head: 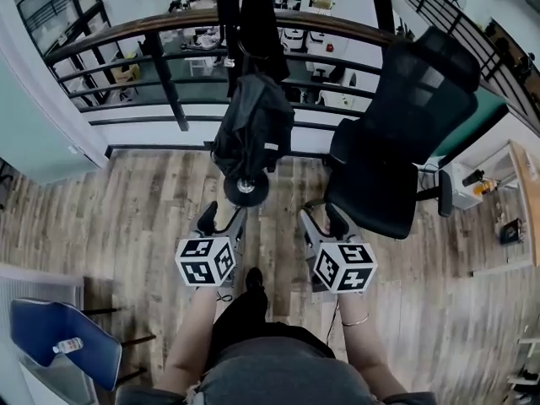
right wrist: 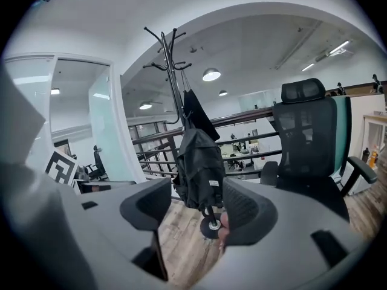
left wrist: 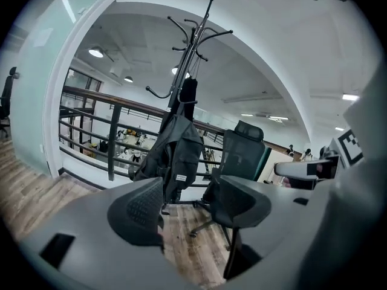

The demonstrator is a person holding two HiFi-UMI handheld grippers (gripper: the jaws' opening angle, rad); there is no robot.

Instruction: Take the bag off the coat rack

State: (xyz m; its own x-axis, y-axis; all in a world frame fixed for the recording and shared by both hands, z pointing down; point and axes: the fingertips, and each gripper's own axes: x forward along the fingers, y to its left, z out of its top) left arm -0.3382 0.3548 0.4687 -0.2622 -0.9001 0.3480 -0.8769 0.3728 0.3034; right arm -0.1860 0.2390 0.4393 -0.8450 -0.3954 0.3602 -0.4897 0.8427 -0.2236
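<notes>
Plainly, left gripper (head: 224, 218) and right gripper (head: 323, 222) stand open, empty, before the coat rack (head: 228, 24); tugging its black backpack (head: 253, 129) outward rather than up could topple the rack.

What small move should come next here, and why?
Probably move the left tool and right tool forward and up to the bag: it hangs on the coat rack ahead, and both open tools are empty, short of it.
</notes>
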